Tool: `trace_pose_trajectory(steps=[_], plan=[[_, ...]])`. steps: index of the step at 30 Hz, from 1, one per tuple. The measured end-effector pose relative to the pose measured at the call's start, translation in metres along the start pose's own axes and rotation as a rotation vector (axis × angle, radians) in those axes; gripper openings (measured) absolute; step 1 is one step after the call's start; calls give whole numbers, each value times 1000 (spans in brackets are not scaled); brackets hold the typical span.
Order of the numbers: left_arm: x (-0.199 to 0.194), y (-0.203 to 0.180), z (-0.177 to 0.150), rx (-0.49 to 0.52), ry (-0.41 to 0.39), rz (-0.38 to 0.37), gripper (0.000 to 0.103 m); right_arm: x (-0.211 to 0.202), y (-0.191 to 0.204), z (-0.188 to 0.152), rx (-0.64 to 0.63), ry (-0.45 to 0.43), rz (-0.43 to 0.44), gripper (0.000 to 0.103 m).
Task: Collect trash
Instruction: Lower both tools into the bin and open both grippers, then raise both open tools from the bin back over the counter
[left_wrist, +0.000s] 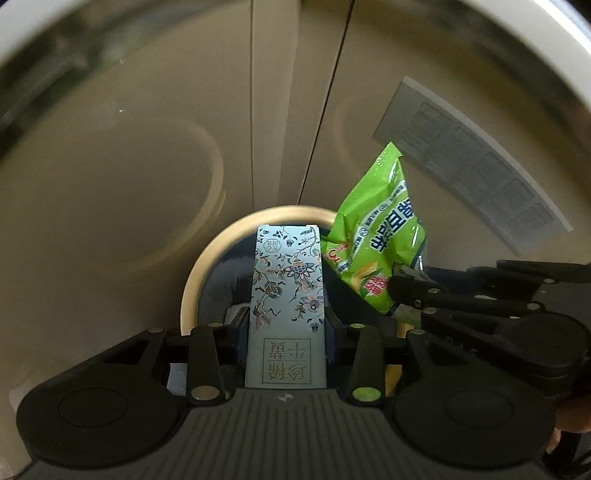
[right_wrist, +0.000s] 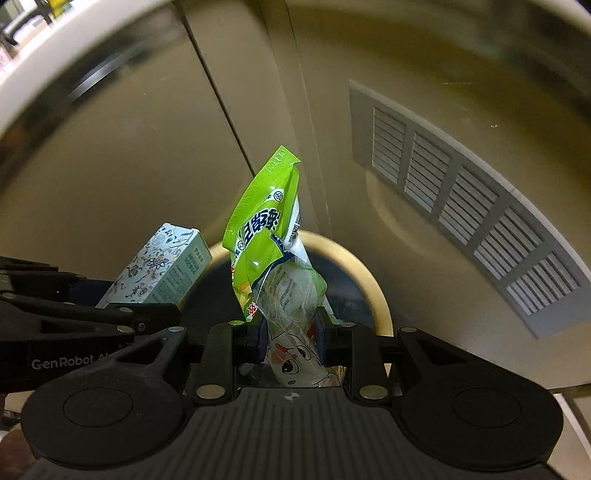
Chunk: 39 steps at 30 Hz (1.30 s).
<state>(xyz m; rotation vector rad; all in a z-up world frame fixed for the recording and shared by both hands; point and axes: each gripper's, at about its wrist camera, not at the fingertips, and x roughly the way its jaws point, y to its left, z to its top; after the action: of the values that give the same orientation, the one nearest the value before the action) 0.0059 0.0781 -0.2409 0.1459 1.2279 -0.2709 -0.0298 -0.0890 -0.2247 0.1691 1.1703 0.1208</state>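
"GenRobot" on the left tool (right_wrist: 155, 314) – upside-down Chinese characters on floral box (left_wrist: 286, 295)

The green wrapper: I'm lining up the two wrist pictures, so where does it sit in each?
Left wrist: green wrapper right of centre, beside the floral box, pinched by the right gripper entering from the right.
Right wrist: green wrapper at centre, rising from between the gripper's own fingers, floral box to its left.
Shared landmark: the gold-rimmed bin behind both items.
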Motion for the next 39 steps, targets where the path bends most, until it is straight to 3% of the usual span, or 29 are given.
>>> trace_pose_trajectory(steps=[12,18,19,20,22,26,32,35,39], plan=[[55,0,7,-3,102,54,43,55,8,8,10,114,-51,27],[68,3,6,1,118,66,44,60,6,4,24,120,-70,39],[69,3,6,7,118,65,53,60,6,3,31,119,-72,41],[70,2,6,13,119,68,71,61,6,3,37,118,-71,45],[65,1,1,19,95,112,85,57,4,4,47,112,-73,48],[55,5,0,20,81,130,100,44,-4,3,63,91,-78,58],[15,8,-14,35,3,137,103,23,-2,-2,32,63,-40,70],[-10,7,-25,38,-47,144,103,16,3,-5,37,62,-48,70],[-44,4,-39,61,-130,147,103,-19,12,-7,2,-8,-28,71]])
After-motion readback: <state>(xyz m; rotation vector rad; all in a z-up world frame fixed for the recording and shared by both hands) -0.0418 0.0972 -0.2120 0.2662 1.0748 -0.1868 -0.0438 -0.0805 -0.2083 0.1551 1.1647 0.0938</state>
